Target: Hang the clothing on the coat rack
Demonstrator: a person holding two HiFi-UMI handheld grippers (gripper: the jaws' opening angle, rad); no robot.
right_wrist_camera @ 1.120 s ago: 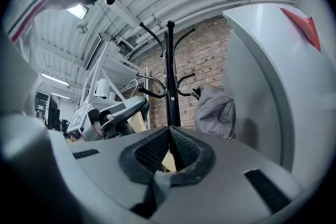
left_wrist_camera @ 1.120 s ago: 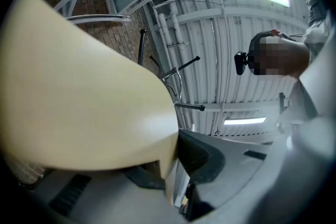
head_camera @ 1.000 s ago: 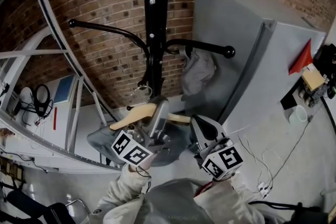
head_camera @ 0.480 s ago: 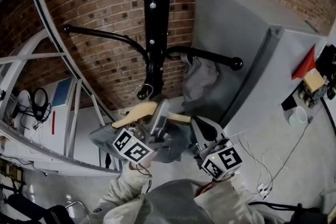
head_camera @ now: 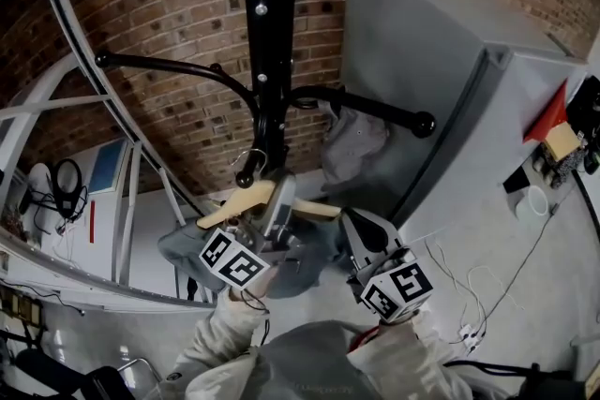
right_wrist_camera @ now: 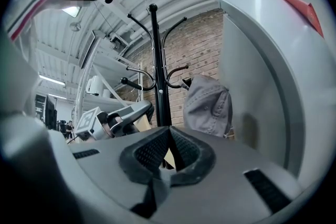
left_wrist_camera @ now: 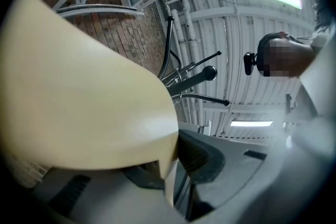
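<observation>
left claw [head_camera: 278, 206] [left_wrist_camera: 173, 165]: jaws only slightly parted and clamped on the pale wooden coat hanger [head_camera: 234, 201] [left_wrist_camera: 79, 97]. The wood fills the gap between the pads.
hanger position: it runs crosswise through the left claw's jaws. One arm sticks out to the claw's left and the other reaches toward the right claw.
hanger hook: thin metal hook [head_camera: 253, 162] just beyond the left claw's tips, close against a low prong of the rack. Whether it sits over the prong cannot be told.
clothing: grey garment [head_camera: 178, 248] draped from the hanger, hanging below the left claw and spreading to both sides of it.
right claw [head_camera: 356, 225] [right_wrist_camera: 170, 147]: pads pressed together with nothing between them. It sits just beside the left claw, near the hanger's right end.
rack: black metal coat rack [head_camera: 265, 61] [right_wrist_camera: 157, 71] [left_wrist_camera: 197, 78] with curved arms, upright straight ahead of both claws.
other: grey cloth cap [head_camera: 352, 140] [right_wrist_camera: 210, 105] on the rack's right arm, above and beyond the right claw.
</observation>
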